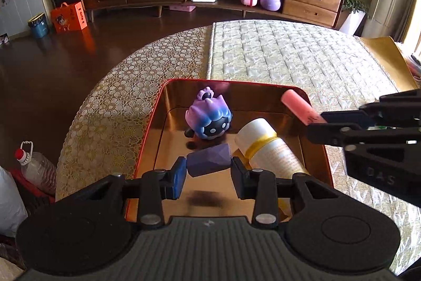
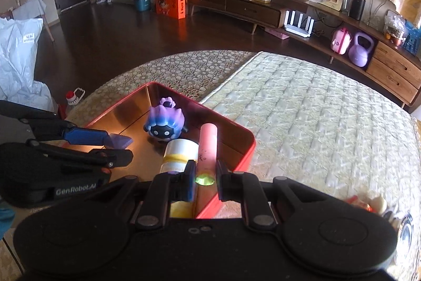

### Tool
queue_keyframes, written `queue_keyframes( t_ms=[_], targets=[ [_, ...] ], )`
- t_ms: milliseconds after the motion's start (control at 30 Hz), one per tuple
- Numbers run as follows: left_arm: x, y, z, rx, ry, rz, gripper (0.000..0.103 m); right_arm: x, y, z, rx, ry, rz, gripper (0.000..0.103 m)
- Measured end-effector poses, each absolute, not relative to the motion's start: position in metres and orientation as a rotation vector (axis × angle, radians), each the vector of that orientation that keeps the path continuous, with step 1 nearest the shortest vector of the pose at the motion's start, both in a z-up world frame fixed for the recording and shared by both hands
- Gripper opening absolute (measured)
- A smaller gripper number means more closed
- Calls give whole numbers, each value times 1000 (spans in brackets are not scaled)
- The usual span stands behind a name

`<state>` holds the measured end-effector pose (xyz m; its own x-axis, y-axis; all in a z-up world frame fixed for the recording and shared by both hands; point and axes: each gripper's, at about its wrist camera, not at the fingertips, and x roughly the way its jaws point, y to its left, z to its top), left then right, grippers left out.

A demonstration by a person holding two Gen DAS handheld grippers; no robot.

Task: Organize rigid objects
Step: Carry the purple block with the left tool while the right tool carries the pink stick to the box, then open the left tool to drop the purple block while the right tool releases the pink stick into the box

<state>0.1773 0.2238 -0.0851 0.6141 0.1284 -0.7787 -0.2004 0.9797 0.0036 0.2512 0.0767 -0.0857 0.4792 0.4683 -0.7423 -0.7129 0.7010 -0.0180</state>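
Left claw (image 1: 209,171) clamped on purple faceted block (image 1: 209,160), long axis crosswise between its fingers, hanging over red tin (image 1: 147,138) at lower centre. Right claw (image 2: 206,182) clamped on pink tube (image 2: 208,149), pointing up-frame along the tin's right wall.

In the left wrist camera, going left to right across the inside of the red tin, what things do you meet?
Purple faceted block clamped in the left gripper → purple-blue round figurine sits about level with it, farther back → white bottle with the yellow band → pink tube held by the right gripper.
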Motion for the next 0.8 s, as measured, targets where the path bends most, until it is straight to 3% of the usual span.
queue_keyframes(
  t_ms=[800],
  targets=[
    [220,238,-117,-71,978,205,36,272,116,-123,-455,848,770,15]
  ],
)
